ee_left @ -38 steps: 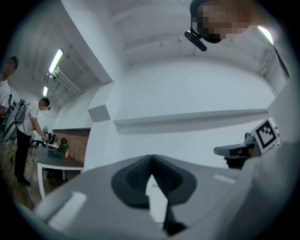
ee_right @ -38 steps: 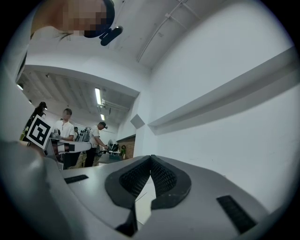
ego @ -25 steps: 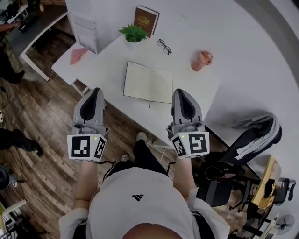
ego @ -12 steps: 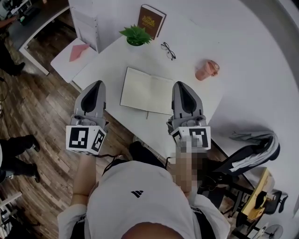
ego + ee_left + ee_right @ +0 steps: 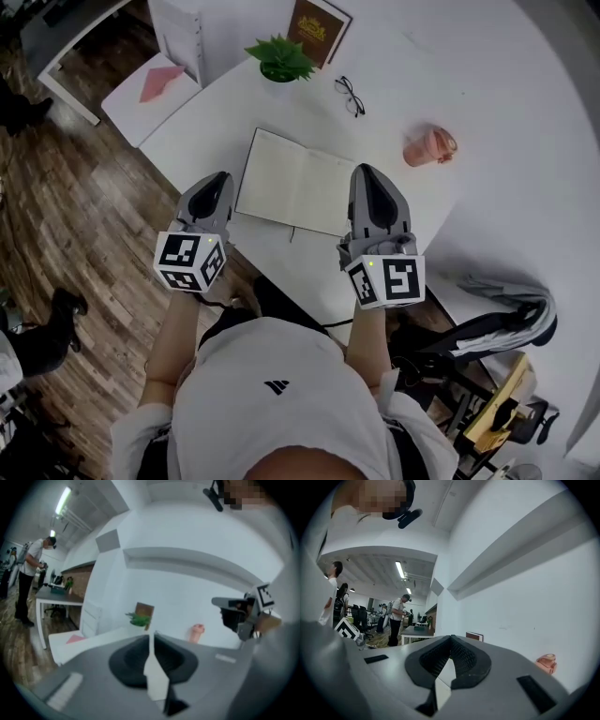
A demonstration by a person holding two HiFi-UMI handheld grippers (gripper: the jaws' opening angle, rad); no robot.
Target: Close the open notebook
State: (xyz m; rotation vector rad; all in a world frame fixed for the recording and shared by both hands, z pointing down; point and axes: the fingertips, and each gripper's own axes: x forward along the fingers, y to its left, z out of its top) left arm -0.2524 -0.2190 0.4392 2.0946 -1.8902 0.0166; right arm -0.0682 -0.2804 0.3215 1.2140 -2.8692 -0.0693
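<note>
The open notebook [image 5: 295, 192] lies flat on the white table [image 5: 394, 202] with its cream pages up and a ribbon marker hanging past the near edge. My left gripper [image 5: 221, 176] hangs by the table's front left edge, just left of the notebook's left page. Its jaws have just been opening and stand a narrow slit apart [image 5: 152, 634] with nothing between them. Over the near right corner of the right page is my right gripper [image 5: 366, 171], whose tips meet [image 5: 451, 637] on nothing.
At the table's back stand a potted plant [image 5: 281, 58] and a brown book [image 5: 319, 21] propped on the wall. Glasses [image 5: 350, 96] and a pink cup [image 5: 429, 147] lie beyond the notebook. A low side table [image 5: 127, 108] with pink paper [image 5: 161, 82] is left; a chair with a jacket [image 5: 506, 309] is right.
Both grippers have moved forward to the notebook. The left one has also sunk and drawn in toward the notebook's left edge, and a slit now shows between its jaws.
</note>
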